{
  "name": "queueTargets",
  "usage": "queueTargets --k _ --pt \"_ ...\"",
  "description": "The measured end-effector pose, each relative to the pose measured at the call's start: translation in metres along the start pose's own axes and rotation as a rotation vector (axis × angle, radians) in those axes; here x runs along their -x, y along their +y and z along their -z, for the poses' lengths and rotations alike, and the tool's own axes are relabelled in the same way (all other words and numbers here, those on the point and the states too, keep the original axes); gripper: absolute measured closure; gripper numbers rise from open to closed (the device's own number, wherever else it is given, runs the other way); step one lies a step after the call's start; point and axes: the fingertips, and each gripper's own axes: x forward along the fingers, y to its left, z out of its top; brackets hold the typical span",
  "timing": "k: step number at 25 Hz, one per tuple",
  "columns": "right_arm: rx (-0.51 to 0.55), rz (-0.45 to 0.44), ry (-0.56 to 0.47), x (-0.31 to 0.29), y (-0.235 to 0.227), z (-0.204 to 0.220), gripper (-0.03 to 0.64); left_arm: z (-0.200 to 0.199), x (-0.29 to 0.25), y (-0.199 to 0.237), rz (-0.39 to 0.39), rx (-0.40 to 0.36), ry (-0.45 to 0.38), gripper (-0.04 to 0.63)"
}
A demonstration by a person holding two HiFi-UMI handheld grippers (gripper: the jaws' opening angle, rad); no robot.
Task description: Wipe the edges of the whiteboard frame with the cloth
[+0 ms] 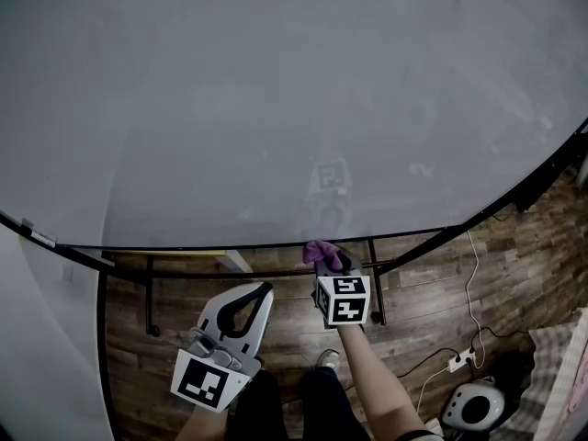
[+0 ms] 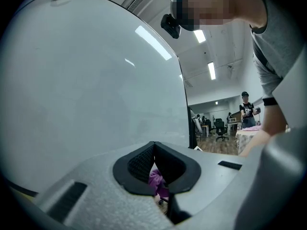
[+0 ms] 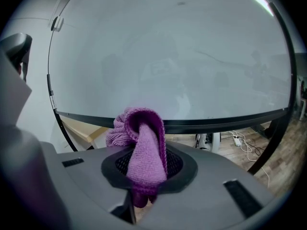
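Your right claw (image 3: 148, 163) squeezes the purple knitted cloth (image 3: 142, 133). The whiteboard's black bottom frame edge (image 3: 216, 122) is just ahead of it. Your left claw (image 2: 154, 150) is pinched together, empty.

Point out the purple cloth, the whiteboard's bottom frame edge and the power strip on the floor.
purple cloth (image 3: 143, 152), right gripper view, folded middle
bottom frame edge (image 3: 216, 123), right gripper view, black bar
power strip (image 1: 462, 360), head view, white body

Dim, fisheye-warped views; ceiling lights (image 2: 199, 35) glare on whiteboard (image 2: 96, 104).
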Motion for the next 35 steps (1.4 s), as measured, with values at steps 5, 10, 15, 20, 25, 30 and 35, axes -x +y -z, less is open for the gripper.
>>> queueTargets --k 5,10,15,20,25,30,35 --pt "0.000 0.014 0.003 0.007 -0.029 0.001 0.555 -0.001 -0.014 -0.017 -0.005 0.000 -0.004 0.578" --pt "0.001 0.023 0.002 0.017 -0.060 0.002 0.555 -0.003 -0.032 -0.040 -0.006 -0.003 -0.010 0.578" --pt "0.007 0.028 0.003 0.019 -0.078 0.003 0.555 -0.003 -0.046 -0.050 -0.005 0.001 -0.011 0.578" --pt "0.002 0.036 0.000 0.026 -0.100 0.001 0.555 -0.006 -0.061 -0.064 0.000 -0.007 -0.020 0.578" --pt "-0.006 0.058 -0.001 0.029 -0.119 0.003 0.555 -0.005 -0.069 -0.070 0.004 -0.008 -0.021 0.578" --pt "-0.006 0.072 -0.003 0.038 -0.144 0.004 0.555 -0.007 -0.081 -0.087 0.007 -0.014 -0.020 0.578" --pt "-0.007 0.083 -0.002 0.043 -0.167 0.004 0.555 -0.009 -0.095 -0.099 0.007 -0.021 -0.023 0.578"
